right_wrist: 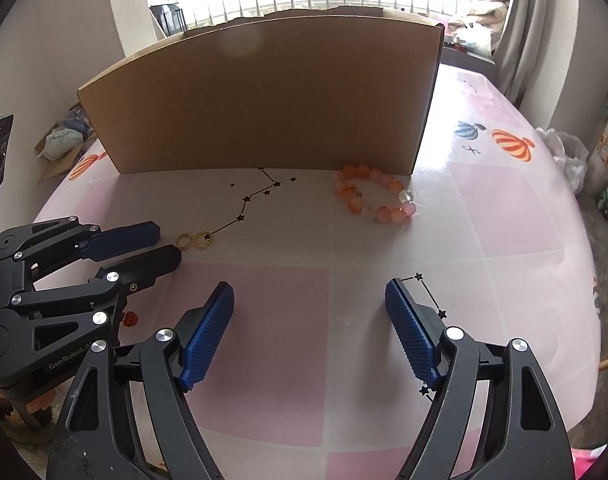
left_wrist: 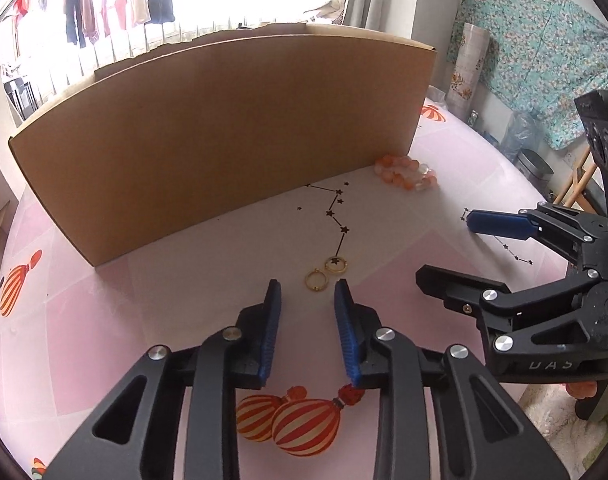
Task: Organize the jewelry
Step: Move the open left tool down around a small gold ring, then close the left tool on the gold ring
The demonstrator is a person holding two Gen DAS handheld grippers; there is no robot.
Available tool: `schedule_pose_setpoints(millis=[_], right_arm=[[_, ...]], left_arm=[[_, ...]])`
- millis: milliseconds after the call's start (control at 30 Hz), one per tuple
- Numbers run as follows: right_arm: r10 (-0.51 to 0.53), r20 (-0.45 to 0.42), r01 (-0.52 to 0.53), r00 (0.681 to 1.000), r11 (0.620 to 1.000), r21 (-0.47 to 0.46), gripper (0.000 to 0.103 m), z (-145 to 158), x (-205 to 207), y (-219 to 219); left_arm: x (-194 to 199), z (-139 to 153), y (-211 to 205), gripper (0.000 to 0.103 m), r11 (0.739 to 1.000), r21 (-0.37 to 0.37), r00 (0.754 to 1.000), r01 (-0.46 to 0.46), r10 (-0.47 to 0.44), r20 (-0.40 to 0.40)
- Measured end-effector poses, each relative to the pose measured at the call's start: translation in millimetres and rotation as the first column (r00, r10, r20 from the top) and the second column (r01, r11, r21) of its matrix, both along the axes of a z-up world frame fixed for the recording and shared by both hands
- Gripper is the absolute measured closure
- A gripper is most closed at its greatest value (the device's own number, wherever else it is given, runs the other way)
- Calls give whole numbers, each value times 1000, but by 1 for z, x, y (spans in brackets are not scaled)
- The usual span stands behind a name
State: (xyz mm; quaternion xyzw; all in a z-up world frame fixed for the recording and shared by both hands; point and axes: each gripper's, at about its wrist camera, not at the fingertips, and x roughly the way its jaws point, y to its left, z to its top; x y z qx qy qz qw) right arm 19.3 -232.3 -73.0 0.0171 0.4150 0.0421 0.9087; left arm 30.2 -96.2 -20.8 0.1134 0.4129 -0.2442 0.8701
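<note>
Two small gold rings (left_wrist: 326, 273) lie side by side on the pink tablecloth, just ahead of my left gripper (left_wrist: 307, 289), which is open and empty. The rings also show in the right wrist view (right_wrist: 193, 239), next to the left gripper's fingertips (right_wrist: 160, 249). An orange and white bead bracelet (left_wrist: 404, 173) lies at the foot of the cardboard box's right end; it also shows in the right wrist view (right_wrist: 374, 196). My right gripper (right_wrist: 309, 292) is wide open and empty over the cloth, well short of the bracelet. It shows from the side in the left wrist view (left_wrist: 444, 248).
A tall brown cardboard box (left_wrist: 224, 148) stands across the back of the table (right_wrist: 504, 208); its inside is hidden. The cloth has printed balloons and star lines. A vase, bottles and a jar (left_wrist: 534, 166) stand beyond the table's right edge.
</note>
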Motion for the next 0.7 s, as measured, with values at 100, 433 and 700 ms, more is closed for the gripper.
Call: schedule_pose_setpoints(millis=[100,433,700], right_arm=[[0,4,0,1000,1000,1,28,1,1,-3],[4,13,-4,1000,1000,9,28,1,-13,-5],[3,13,-4,1000,1000,14,28,2,-13,-7]], left_arm=[[2,0,-4,83,1000,6,1000,6,-6,6],[5,-1,-12,90,999,27,1000,17,-18,23],[6,-1,-17,92,999,35,999,25,-26,36]])
